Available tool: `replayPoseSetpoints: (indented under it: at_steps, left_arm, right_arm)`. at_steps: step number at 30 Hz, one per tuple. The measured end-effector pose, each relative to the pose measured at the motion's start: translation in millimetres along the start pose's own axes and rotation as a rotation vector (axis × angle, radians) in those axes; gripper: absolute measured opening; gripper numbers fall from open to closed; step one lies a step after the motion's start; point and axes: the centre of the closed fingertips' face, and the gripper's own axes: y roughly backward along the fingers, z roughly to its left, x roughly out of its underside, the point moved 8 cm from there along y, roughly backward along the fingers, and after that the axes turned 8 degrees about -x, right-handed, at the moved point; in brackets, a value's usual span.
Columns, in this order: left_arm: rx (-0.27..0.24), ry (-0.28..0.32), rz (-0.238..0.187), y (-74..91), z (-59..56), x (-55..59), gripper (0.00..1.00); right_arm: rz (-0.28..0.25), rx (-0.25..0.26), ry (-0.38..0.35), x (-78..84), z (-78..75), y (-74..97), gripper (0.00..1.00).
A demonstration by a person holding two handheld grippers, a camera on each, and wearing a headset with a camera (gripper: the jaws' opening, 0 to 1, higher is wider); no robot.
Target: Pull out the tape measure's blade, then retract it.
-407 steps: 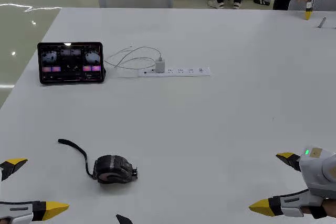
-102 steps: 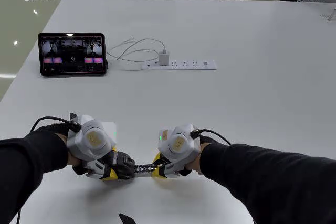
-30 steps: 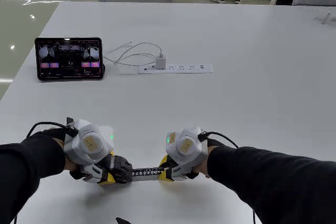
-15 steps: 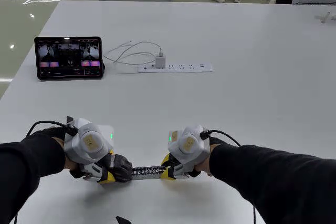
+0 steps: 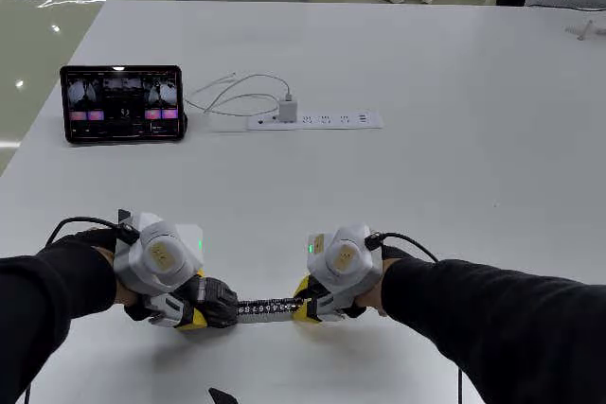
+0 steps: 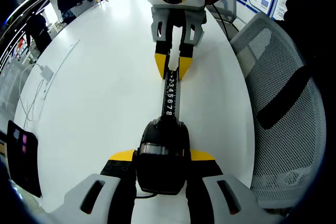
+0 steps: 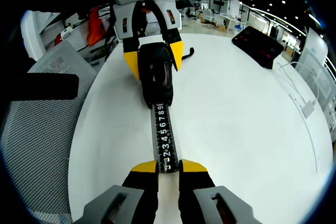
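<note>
My left gripper (image 6: pixel 163 157) is clamped on the tape measure (image 5: pixel 218 301), which sits on the table (image 5: pixel 398 186). My right gripper (image 7: pixel 168 167) pinches the blade (image 7: pixel 163 129) tip. I think this is the pulling-out step. Next, pull straight, then let it slide back.

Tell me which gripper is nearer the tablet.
Left. In the head view the left gripper, shut on the tape measure, lies below and slightly right of the tablet. The right gripper, shut on the blade, lies farther right.
</note>
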Motion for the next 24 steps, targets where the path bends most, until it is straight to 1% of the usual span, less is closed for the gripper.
replayPoseSetpoints:
  at_steps: [24]
  left_arm:
    - [-0.001, 0.001, 0.0, -0.5, 0.4, 0.0, 0.31]
  right_arm:
    - [0.003, 0.002, -0.012, 7.5, -1.1, 6.3, 0.1]
